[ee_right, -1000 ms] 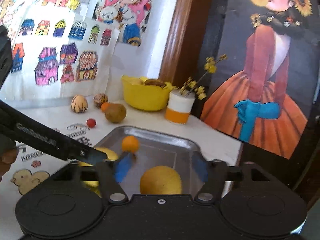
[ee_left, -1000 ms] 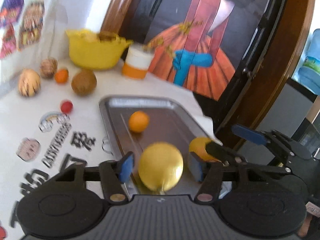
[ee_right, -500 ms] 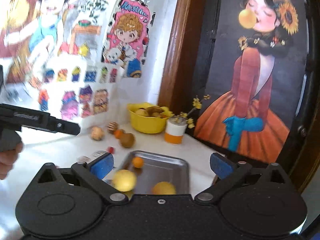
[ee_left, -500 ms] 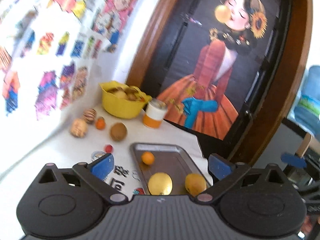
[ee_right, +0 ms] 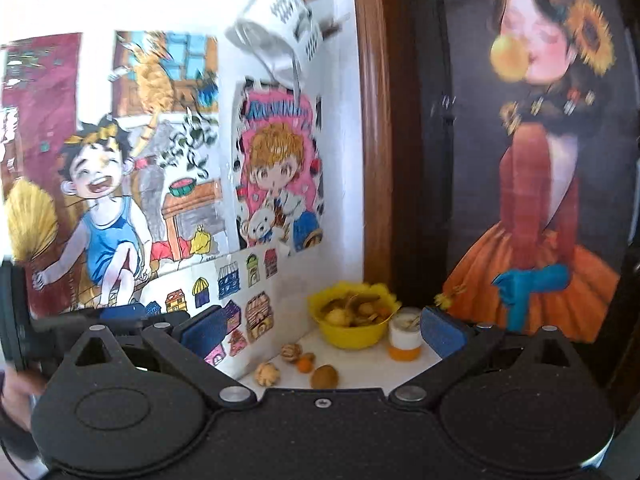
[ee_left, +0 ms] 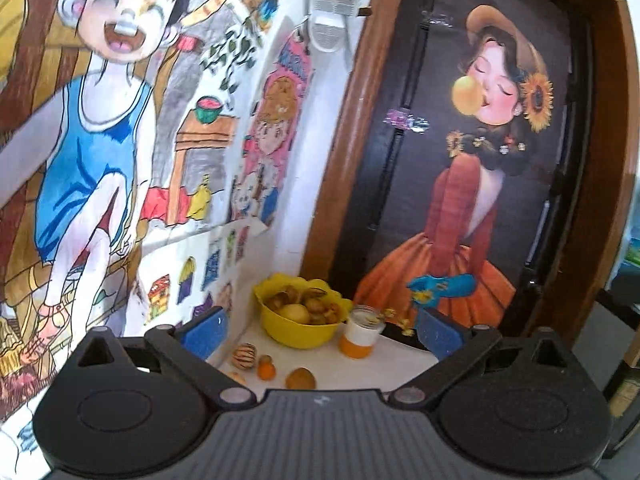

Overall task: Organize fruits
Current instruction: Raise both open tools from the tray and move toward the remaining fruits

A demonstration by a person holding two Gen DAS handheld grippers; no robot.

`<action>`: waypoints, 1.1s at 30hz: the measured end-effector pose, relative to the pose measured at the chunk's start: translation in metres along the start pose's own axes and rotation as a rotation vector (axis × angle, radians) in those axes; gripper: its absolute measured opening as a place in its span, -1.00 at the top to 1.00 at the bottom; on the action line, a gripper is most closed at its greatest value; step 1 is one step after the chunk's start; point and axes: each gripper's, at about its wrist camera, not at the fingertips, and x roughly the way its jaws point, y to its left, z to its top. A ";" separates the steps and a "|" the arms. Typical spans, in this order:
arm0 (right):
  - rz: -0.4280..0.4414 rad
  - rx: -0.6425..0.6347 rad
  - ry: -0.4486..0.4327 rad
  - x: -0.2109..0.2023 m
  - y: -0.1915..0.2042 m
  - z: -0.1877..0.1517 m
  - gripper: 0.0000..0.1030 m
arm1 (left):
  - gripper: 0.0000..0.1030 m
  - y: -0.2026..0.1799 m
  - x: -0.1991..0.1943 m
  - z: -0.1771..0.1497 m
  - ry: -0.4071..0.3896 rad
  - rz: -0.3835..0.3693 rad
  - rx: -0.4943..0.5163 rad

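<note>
Both grippers, left (ee_left: pixel 320 330) & right (ee_right: pixel 320 330), have lifted off the tray, jaws apart & empty; next: reach lower-centre brown round fruit (ee_left: pixel 300 378)

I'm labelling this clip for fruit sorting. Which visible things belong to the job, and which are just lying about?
Job:
yellow bowl holding fruit
brown fruit
small orange fruit
striped round fruit
left gripper and right gripper, both open and empty

Lying about:
orange-and-white jar
wall drawings
painting of a woman
</note>
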 end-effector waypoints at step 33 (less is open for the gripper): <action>0.220 0.081 0.460 0.434 -0.061 -0.170 -0.98 | -0.99 0.052 0.267 -0.196 0.367 -0.123 0.127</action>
